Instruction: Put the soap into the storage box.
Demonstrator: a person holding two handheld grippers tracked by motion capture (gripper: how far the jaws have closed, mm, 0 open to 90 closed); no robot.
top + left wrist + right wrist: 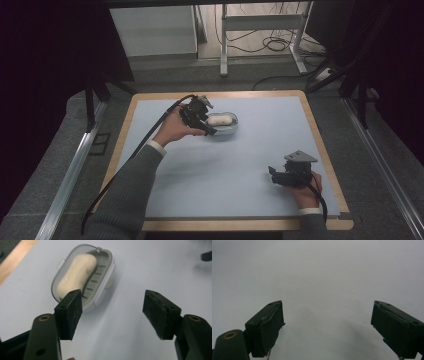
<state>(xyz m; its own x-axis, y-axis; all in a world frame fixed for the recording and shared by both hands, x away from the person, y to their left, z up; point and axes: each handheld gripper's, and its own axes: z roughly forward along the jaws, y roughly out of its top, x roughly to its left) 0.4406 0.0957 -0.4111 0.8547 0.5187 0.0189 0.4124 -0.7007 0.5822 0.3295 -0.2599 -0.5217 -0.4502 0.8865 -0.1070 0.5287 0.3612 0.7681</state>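
1. Soap dish (83,277) approach: best made slow and square, jaws straddling the short width before closing, rim kept from being nudged across the mat.
2. Left gripper (112,313): jaws spread wide, holding nothing; one pad just at the dish's near rim, contact hard to tell.
3. White soap bar (77,272) lying lengthwise inside the grey dish, toward the far edge of the tabletop (210,180), left of its middle.
4. Right gripper (327,327): jaws wide apart, empty, hovering over bare surface near the tabletop's near right corner, well apart from the dish.
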